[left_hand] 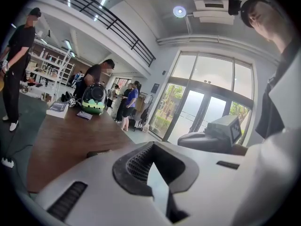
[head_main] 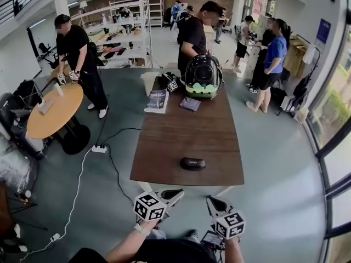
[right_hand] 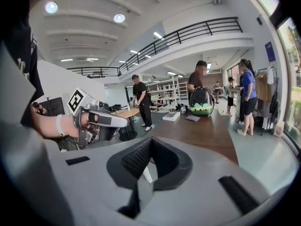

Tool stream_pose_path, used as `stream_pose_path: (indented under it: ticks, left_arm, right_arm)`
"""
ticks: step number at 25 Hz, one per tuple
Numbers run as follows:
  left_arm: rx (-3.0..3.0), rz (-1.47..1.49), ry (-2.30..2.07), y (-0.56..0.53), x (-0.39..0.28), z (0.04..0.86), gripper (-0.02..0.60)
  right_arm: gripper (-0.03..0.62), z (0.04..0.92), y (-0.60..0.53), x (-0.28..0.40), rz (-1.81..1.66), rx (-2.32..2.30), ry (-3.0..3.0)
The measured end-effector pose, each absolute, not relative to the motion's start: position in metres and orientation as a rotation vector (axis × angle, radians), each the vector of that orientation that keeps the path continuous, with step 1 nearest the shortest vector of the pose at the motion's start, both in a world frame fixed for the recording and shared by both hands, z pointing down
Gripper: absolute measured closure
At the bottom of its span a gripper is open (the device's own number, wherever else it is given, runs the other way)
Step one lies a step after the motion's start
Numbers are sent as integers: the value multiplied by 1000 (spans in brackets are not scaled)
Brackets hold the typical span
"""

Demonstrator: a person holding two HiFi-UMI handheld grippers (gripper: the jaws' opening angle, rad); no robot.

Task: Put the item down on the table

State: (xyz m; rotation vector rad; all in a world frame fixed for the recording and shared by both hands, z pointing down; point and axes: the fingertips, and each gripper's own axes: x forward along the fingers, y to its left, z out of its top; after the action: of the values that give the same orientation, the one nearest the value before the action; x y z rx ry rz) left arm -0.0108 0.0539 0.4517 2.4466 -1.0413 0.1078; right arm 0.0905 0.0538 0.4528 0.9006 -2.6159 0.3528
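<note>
Risk: left gripper (head_main: 173,194) and right gripper (head_main: 216,203) sit clenched, empty; my careless reach could shove case (head_main: 192,163) off table (head_main: 181,133).

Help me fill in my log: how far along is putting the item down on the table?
Done, it seems: a black case lies on the table near its near edge, clear of both grippers. In hand: nothing; the left gripper and right gripper are shut and empty, short of the table. Left: apparently nothing, if that case is the item.
</note>
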Motion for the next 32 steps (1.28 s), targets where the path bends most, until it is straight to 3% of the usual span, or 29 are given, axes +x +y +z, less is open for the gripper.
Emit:
stream_pose_path:
  ticks: [32]
  left_arm:
    - [2469, 147, -979, 42, 22, 456, 576]
  right_arm:
    - [606, 456, 40, 117, 431, 937, -2641]
